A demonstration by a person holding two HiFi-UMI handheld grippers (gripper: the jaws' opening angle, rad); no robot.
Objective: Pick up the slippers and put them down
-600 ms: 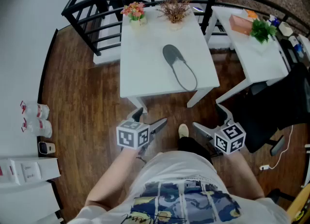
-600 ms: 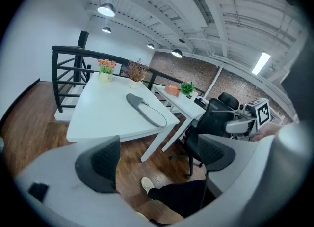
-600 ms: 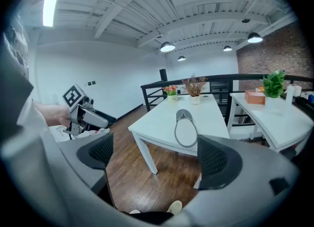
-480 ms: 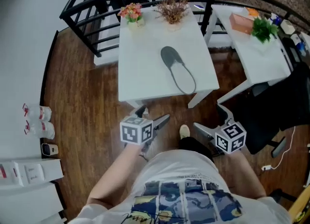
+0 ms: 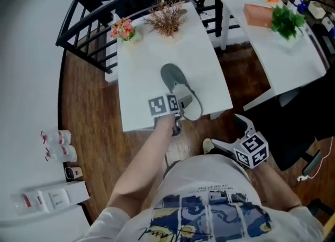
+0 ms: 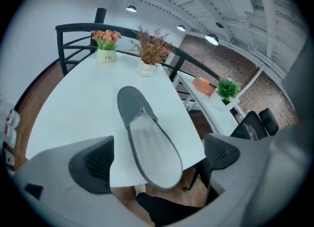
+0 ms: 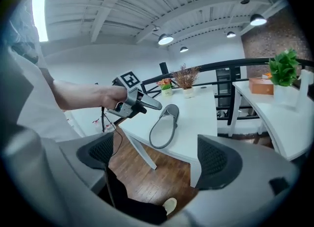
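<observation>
The left gripper (image 5: 183,105) is stretched out over the near edge of the square white table (image 5: 137,73), jaws spread wide and holding nothing. Straight ahead of it lies the grey slip-on slipper with a pale mesh insole (image 6: 147,137). Its open heel end is nearest the gripper and reaches the table's edge, seemingly a little past it. Its long axis runs away from the gripper, leaning slightly left, to the closed toe farthest off. In the left gripper view the heel sits in the gap between the two pads and touches neither, so a short push forward and down should let them close across its width. The right gripper (image 5: 226,132) hangs low by the person's waist over the wooden floor, also spread and empty, well apart from the slipper. The left is clearly the nearer.
</observation>
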